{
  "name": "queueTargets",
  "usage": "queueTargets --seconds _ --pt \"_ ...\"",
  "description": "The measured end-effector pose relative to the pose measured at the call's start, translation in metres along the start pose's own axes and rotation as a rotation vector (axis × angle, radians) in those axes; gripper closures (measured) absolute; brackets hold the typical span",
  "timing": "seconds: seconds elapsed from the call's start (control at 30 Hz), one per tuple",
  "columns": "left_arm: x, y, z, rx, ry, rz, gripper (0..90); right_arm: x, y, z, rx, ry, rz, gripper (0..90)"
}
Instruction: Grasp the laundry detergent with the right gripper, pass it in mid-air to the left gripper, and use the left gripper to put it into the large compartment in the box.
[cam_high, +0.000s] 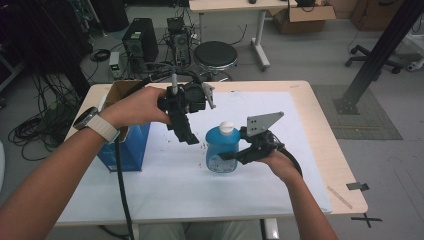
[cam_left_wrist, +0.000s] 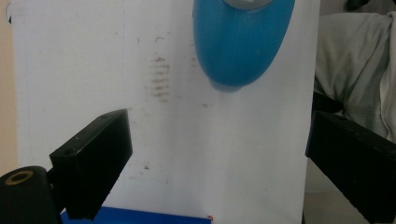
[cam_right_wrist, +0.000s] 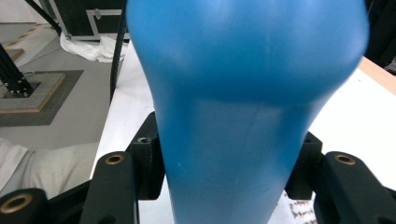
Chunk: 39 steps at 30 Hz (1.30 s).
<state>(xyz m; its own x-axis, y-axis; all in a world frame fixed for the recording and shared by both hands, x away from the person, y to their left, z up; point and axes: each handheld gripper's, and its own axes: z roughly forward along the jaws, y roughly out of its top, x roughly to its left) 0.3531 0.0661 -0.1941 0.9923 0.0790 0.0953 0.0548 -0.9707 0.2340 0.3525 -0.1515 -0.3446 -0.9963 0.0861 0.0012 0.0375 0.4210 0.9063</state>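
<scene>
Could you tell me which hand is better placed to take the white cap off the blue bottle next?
Probably the left: the left tongs are open above and beside the white cap, while the right tongs grip the blue bottle.

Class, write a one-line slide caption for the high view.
Right claw grips an upright blue bottle on the white-covered table; left claw hovers open beside a blue box.

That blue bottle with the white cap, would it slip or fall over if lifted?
The blue bottle looks like smooth plastic, so probably a bit slippery. The right hand-held gripper clamps its lower body on both sides, which likely steadies it. Standing tall and upright, it might tip if pushed.
</scene>
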Motion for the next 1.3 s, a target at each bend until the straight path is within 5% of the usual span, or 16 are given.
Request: queueTargets --seconds 0.67,1.3 --pt "-0.008 0.003 -0.006 0.006 -0.013 0.013 7.8 -0.001 0.015 0.025 0.018 0.043 -0.006 44.5" --pt "-0.009 0.022 0.016 0.032 -0.024 0.044 7.9 0.0 0.024 0.031 0.029 0.058 -0.013 44.5"
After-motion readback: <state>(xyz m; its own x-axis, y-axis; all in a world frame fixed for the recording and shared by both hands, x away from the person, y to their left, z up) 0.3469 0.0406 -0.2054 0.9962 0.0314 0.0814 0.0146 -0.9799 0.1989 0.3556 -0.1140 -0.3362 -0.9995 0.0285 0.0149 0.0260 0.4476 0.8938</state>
